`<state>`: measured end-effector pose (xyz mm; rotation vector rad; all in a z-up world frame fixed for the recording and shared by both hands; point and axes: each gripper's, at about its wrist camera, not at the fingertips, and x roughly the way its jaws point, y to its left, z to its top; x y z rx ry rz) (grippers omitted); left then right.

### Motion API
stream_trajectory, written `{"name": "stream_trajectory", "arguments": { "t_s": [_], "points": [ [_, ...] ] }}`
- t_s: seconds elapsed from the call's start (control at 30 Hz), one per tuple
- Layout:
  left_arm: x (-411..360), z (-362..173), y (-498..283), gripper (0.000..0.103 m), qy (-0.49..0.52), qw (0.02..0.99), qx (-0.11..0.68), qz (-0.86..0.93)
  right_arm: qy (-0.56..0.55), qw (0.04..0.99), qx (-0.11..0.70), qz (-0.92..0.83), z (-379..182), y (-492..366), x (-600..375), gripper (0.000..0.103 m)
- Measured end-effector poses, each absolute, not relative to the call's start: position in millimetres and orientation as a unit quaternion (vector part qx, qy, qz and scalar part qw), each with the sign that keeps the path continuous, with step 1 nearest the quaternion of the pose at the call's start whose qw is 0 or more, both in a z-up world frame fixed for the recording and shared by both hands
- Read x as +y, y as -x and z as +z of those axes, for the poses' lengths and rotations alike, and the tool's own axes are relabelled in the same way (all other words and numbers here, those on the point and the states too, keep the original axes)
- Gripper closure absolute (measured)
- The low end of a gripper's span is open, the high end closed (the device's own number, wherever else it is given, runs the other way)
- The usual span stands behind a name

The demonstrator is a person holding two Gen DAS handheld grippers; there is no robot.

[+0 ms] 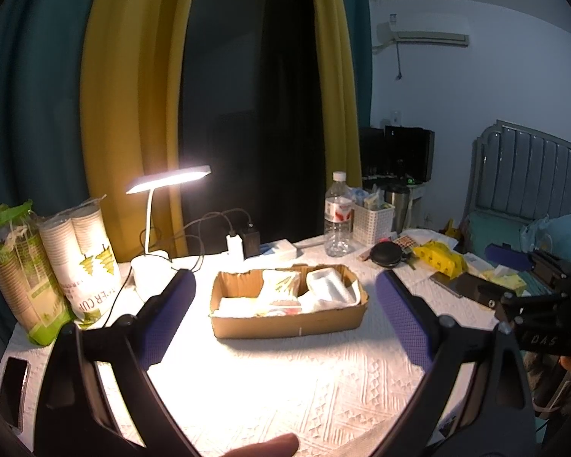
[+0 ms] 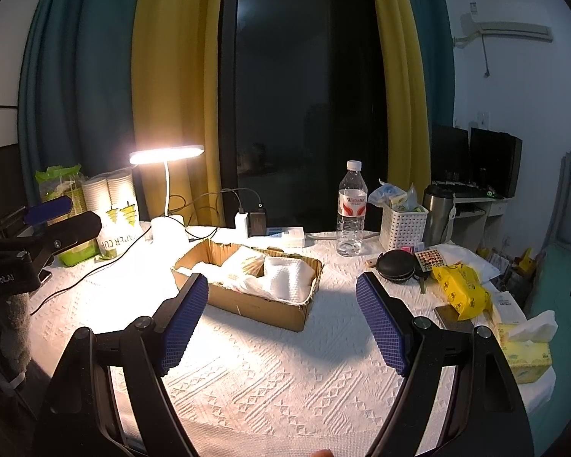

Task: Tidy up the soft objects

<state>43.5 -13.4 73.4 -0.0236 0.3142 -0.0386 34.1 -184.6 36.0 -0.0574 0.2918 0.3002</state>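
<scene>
A shallow cardboard box (image 1: 289, 323) (image 2: 262, 306) sits mid-table on the white textured cloth. It holds soft items: a folded white towel (image 1: 325, 285) (image 2: 287, 278), a printed tissue pack (image 1: 279, 289) (image 2: 243, 262) and more white soft things at its left end. My left gripper (image 1: 285, 304) is open and empty, held above the table in front of the box. My right gripper (image 2: 281, 316) is open and empty, also in front of the box. A yellow soft pack (image 1: 439, 259) (image 2: 460, 289) lies right of the box. A yellow tissue pack (image 2: 525, 346) lies at the table's right edge.
A lit desk lamp (image 1: 160, 205) (image 2: 167, 175), chargers with cables (image 1: 243, 242), a water bottle (image 1: 338, 217) (image 2: 351, 213), a white basket (image 2: 402, 226), a black round case (image 2: 396, 264), and paper cup sleeves (image 1: 83, 262) stand around. A phone (image 1: 13, 388) lies front left.
</scene>
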Motion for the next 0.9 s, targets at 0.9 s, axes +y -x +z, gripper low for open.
{"name": "stream_trajectory", "arguments": {
  "t_s": [0.9],
  "points": [
    [-14, 65, -60, 0.007, 0.017, 0.985, 0.17, -0.019, 0.034, 0.975, 0.155, 0.158, 34, -55, -175, 0.02]
  ]
}}
